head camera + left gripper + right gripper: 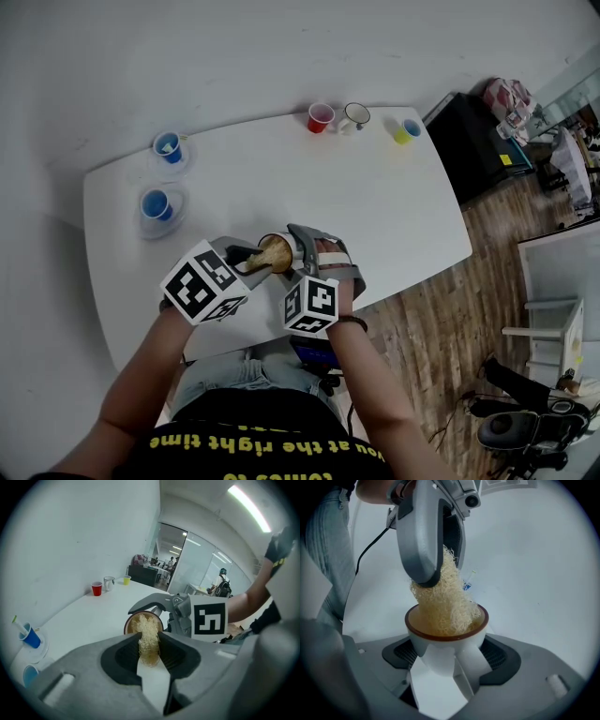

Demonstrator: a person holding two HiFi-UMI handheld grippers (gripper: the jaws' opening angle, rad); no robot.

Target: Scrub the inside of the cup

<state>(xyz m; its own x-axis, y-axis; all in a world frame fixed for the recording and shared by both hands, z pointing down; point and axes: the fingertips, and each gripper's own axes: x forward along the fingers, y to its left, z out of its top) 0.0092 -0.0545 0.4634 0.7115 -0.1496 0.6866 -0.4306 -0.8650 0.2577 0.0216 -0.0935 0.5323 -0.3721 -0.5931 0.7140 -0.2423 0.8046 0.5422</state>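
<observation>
Low in the middle of the head view, over the near edge of the counter, the right tool is clenched around a white cup with a brown rim. The left tool pinches a wad of pale, stringy scrubber between its jaws. The scrubber's far end is pushed down into the cup's mouth, filling much of the opening.

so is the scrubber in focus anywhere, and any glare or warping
Right gripper view: scrubber and cup sharp, dark fisheye corners. Left gripper view: ceiling light strip glares white, same dark ring. Head view: table edges bow strongly, light even, no hard shadows.
</observation>
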